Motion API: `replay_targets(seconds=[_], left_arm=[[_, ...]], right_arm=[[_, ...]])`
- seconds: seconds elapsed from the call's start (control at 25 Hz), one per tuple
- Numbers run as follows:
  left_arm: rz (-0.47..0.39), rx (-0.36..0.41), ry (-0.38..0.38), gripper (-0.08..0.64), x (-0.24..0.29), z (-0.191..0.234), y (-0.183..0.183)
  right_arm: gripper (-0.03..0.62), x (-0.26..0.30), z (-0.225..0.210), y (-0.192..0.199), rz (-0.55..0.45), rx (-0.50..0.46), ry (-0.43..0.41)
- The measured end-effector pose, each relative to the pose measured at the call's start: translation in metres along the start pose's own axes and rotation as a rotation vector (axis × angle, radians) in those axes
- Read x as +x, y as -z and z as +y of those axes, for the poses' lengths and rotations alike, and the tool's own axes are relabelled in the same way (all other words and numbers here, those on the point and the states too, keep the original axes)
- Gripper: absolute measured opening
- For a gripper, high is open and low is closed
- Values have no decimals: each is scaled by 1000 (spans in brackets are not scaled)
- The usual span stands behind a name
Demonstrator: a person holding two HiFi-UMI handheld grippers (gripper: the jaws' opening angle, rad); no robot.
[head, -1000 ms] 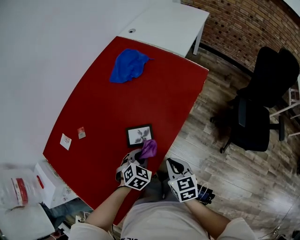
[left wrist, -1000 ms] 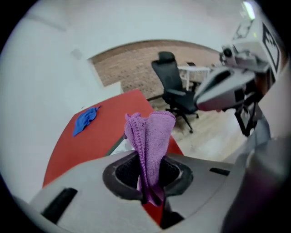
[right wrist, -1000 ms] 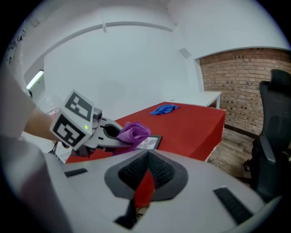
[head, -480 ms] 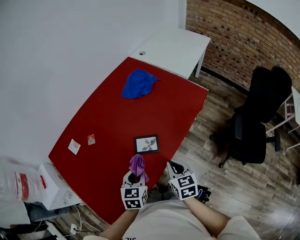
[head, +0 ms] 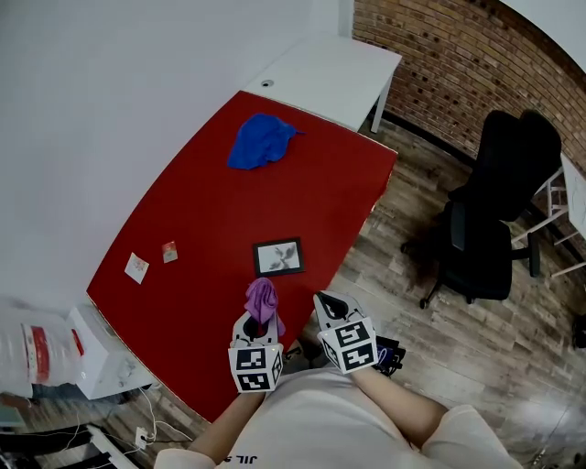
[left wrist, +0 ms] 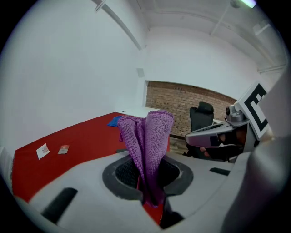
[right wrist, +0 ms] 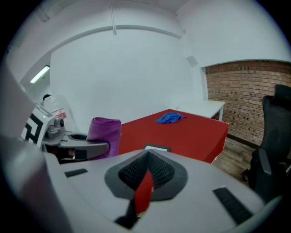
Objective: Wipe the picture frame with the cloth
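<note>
The left gripper (head: 259, 321) clamps a purple cloth (head: 263, 298) raised just short of the picture frame (head: 278, 257), which lies flat near the red table's (head: 192, 211) right edge, while the right gripper (head: 327, 307) is pinched narrow and empty, so no wiping seems under way.

A crumpled blue cloth (head: 261, 140) is lying at the red tabletop's (head: 201, 220) far end, two small paper cards (head: 136, 267) near its left edge; a black office chair (head: 494, 211) is standing aside

Bright, even indoor light is filling all views. A ceiling lamp (left wrist: 248, 3) is glaring at 1 o'clock in the left gripper view. Fisheye lenses are bending edges and blackening corners; the purple cloth (left wrist: 148, 141) is showing crisp weave.
</note>
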State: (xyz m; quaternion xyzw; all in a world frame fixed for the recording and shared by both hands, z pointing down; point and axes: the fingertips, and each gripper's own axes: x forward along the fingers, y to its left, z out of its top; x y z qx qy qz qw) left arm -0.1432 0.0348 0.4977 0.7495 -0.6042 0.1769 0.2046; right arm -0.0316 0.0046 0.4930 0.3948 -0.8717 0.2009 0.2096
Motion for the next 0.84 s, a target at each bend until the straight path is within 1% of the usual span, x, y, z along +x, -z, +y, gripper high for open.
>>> replay_targets(seconds=[0.52, 0.84], left_arm=[[-10, 4, -6, 61, -10, -1, 0], [-6, 11, 5, 61, -9, -1, 0]], right_arm=[[3, -9, 11, 2, -11, -15, -11], [3, -8, 13, 2, -7, -21, -12]])
